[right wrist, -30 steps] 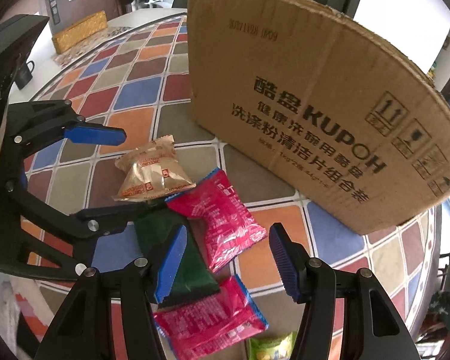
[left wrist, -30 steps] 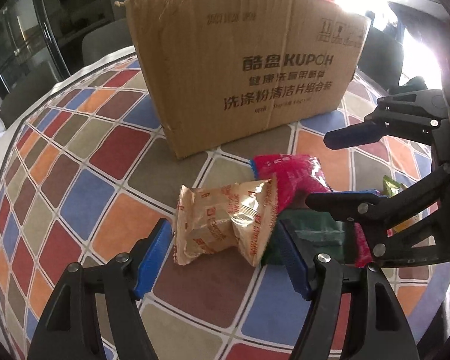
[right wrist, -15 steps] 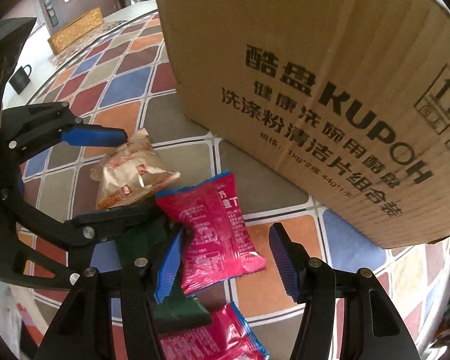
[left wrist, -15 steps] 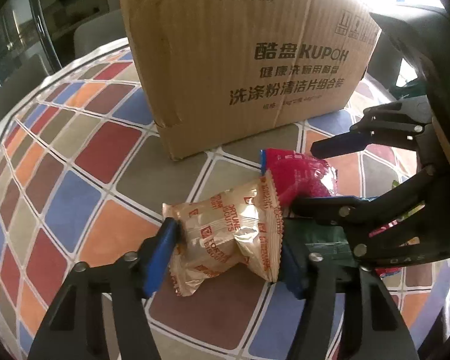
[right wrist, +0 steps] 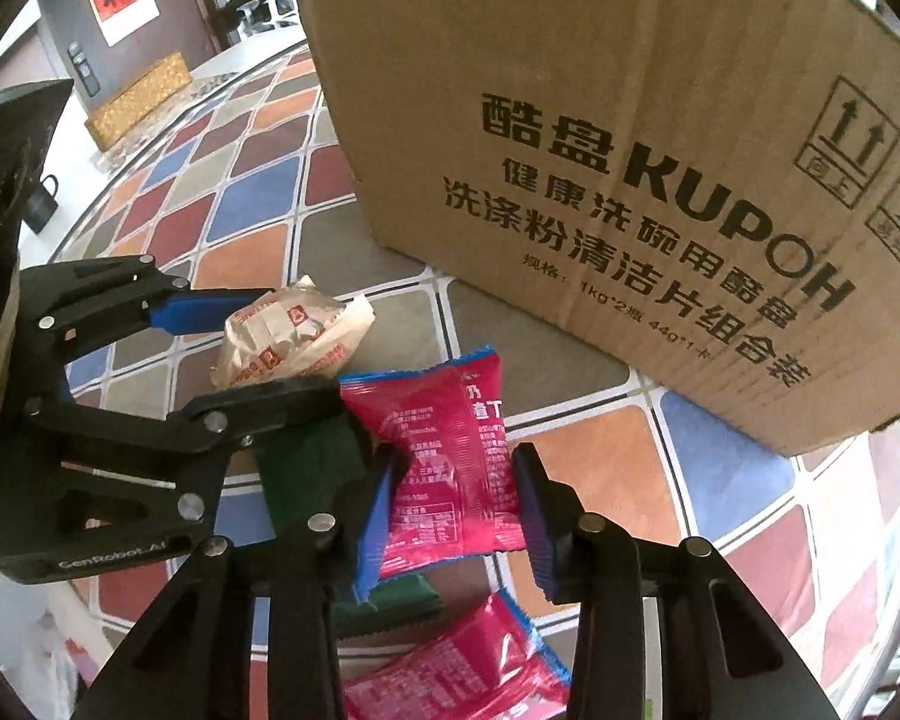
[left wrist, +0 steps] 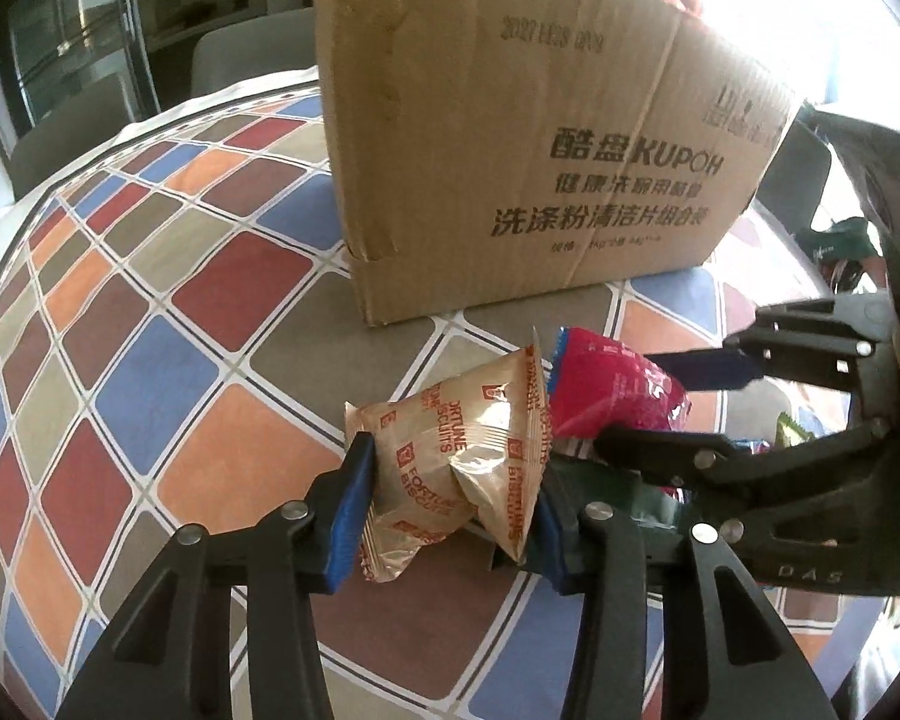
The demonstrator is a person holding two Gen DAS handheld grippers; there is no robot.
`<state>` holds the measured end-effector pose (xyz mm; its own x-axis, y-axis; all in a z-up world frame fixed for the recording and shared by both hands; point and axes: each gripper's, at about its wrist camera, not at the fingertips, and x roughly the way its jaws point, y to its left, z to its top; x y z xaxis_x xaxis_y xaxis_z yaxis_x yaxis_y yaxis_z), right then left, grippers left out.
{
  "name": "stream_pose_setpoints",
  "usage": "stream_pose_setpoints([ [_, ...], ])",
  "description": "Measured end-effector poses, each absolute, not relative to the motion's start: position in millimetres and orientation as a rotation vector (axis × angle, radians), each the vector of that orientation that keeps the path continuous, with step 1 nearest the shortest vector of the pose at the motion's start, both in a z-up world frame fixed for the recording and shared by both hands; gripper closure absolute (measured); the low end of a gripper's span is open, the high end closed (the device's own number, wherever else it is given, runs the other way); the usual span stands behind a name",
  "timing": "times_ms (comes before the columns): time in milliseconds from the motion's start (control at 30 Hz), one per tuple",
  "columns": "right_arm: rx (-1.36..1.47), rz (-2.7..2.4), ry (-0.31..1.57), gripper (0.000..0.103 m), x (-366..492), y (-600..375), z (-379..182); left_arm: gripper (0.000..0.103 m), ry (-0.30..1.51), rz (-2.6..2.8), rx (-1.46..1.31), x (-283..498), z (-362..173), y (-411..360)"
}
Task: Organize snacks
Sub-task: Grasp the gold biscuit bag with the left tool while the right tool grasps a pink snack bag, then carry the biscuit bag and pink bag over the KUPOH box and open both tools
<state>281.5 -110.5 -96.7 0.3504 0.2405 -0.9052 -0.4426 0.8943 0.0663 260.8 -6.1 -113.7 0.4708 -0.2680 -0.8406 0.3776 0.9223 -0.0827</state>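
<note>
The left gripper (left wrist: 450, 504) had both blue pads pressed into the sides of a gold biscuit packet (left wrist: 456, 462), which was creased and bulging between them, so the grasp looked firm; whether the packet's lower end touched the tablecloth (left wrist: 150, 372) could not be told. The right gripper (right wrist: 456, 510) stood narrowed around a red packet (right wrist: 450, 456), its left pad against the wrapper's edge and its right pad touching or just beside the other edge; it probably had hold of the packet, since the upper end stood tilted up off the cloth. Taking one snack in each tool at once was likely meant to save a trip. The two packets sat side by side, nearly touching, which put the two tools close together, the left one's lower finger lying just over a dark green packet (right wrist: 312, 456) beneath them. A second red packet (right wrist: 450, 660) lay nearer the right camera, partly under the green one's edge, and a scrap of light green wrapper (left wrist: 789, 426) showed behind the right tool in the left view. The cardboard box (left wrist: 540, 150) stood upright on the cloth just beyond the pile, its printed side facing the cameras and its top out of view; it seemed the likely place for the snacks, close enough for a short lift up and over its wall.
</note>
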Motion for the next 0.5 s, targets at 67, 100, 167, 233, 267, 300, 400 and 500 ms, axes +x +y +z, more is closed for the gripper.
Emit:
stream_pose_setpoints([
  [67,-0.183,0.442,1.126,0.064,278,-115,-94,0.057,0.997,-0.389,0.114,258,-110,-6],
  [100,-0.172,0.439,1.122,0.064,276,-116,-92,0.057,0.990,-0.386,0.113,256,-108,-6],
  [167,-0.161,0.427,1.110,0.064,274,-115,-89,0.057,0.975,-0.375,0.110,253,-103,-6],
  [233,-0.141,0.415,1.105,0.064,273,-118,-85,0.057,0.961,-0.366,0.095,249,-97,-5],
  [267,-0.123,0.408,1.103,0.064,271,-120,-83,0.057,0.954,-0.362,0.084,247,-94,-4],
  [300,-0.113,0.403,1.098,0.064,271,-122,-82,0.057,0.947,-0.357,0.078,245,-92,-3],
  [400,-0.096,0.377,1.073,0.064,266,-125,-73,0.057,0.920,-0.347,0.069,238,-81,-3],
  [500,-0.087,0.355,1.035,0.064,259,-130,-61,0.057,0.896,-0.347,0.055,233,-71,-4],
])
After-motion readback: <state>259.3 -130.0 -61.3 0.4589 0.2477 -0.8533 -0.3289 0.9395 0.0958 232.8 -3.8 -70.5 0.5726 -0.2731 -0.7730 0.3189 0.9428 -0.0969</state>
